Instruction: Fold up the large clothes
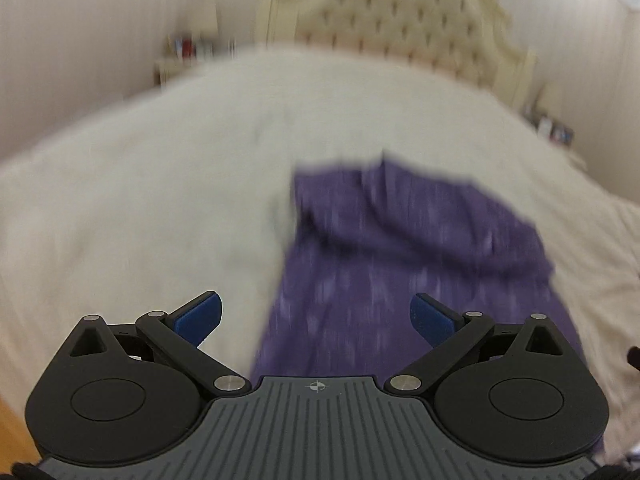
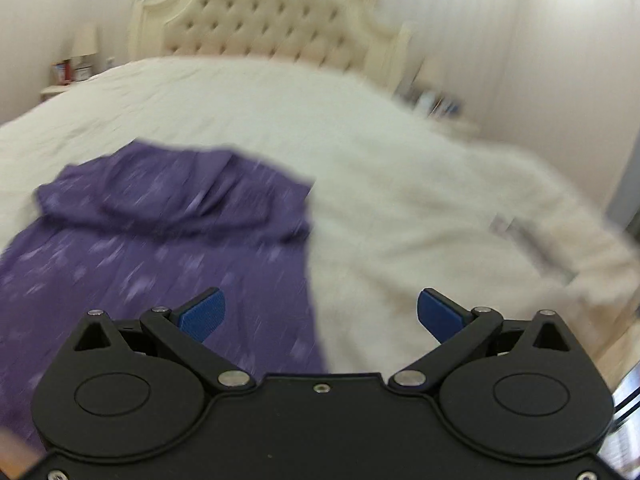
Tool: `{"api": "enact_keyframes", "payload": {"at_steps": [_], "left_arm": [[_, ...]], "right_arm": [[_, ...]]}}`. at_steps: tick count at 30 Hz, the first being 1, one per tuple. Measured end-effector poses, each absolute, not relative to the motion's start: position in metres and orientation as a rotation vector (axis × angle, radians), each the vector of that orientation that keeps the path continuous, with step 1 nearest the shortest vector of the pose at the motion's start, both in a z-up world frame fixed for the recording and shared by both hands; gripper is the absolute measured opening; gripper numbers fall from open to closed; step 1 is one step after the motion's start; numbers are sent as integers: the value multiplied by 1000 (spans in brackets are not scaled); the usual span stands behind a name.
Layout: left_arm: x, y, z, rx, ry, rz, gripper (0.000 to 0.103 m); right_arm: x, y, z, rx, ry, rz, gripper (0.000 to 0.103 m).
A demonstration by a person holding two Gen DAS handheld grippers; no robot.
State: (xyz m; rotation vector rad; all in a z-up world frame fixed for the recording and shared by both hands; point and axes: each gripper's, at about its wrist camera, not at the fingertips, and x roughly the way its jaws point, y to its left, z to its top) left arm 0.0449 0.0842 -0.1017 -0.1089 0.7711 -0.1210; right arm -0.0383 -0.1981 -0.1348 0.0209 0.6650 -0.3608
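- Left wrist view: left gripper [image 1: 316, 316] has its jaws spread wide, nothing between the blue pads [image 1: 198, 318]. Purple garment [image 1: 400, 264] lies on the white bedspread [image 1: 160, 200], ahead and mostly toward the right pad. Its far end looks doubled back over itself (blur hides seam detail). Gripper sits above the near part of the cloth; contact can't be judged.
- Right wrist view: right gripper [image 2: 322, 312] is likewise wide and empty. Same garment [image 2: 160, 240] sits ahead-left, its right edge running down between the pads. Tufted headboard [image 2: 272, 20] is at the far end, well apart.
- Judgement: each tool straddles one side edge of the garment, probably staged for a two-point pinch at the near hem or corners. Fold seems partly done; grasp not yet made.
- Risk: thin fabric may bunch, or a pinch could catch the bedspread too.
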Motion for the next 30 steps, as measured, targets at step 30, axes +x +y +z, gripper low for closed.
{"api": "enact_keyframes", "payload": {"at_steps": [30], "left_arm": [[51, 114, -224, 5, 1170, -118, 101]], "right_arm": [[-17, -253, -243, 269, 1125, -172, 96]]}}
